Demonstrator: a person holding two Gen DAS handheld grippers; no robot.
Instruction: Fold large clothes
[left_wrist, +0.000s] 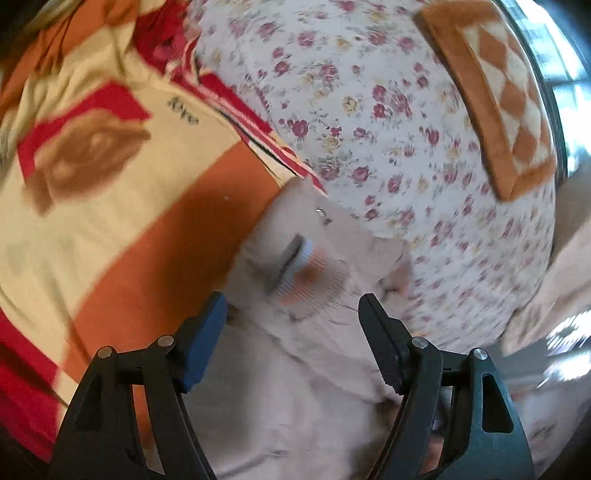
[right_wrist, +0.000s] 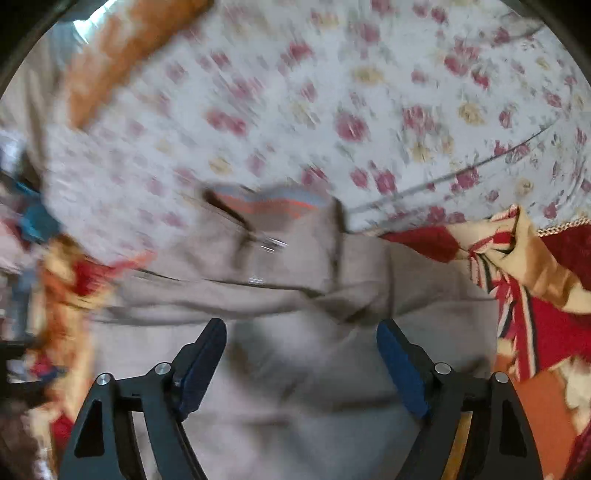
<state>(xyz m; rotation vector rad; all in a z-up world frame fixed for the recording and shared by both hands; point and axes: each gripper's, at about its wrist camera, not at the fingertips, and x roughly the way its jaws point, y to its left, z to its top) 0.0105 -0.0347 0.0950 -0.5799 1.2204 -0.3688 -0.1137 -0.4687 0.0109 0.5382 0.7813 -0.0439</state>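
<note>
Floral bedsheet (left_wrist: 369, 110) is seen w/ 1 orange-red blanket (left_wrist: 110, 206) and 1 orange-cream folded blanket (left_wrist: 495, 96). 1 beige garment (left_wrist: 295, 369), creased, blurred, lies btwn sheet and blanket, collar end pointed away. Left gripper (left_wrist: 291, 332) and right gripper (right_wrist: 301, 354) are held apart, nothing clamped.

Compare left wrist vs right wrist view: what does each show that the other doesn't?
Left wrist only: the orange-and-cream diamond-pattern cushion seen clearly, a large orange, cream and red blanket panel with a brown motif, and the left claw, open, with nothing between its fingers.

Right wrist only: the right claw, open over the cloth, and blurred blue clutter at the left edge.

Both: the beige garment with its striped neck label, lying on the floral sheet beside the blanket.
</note>
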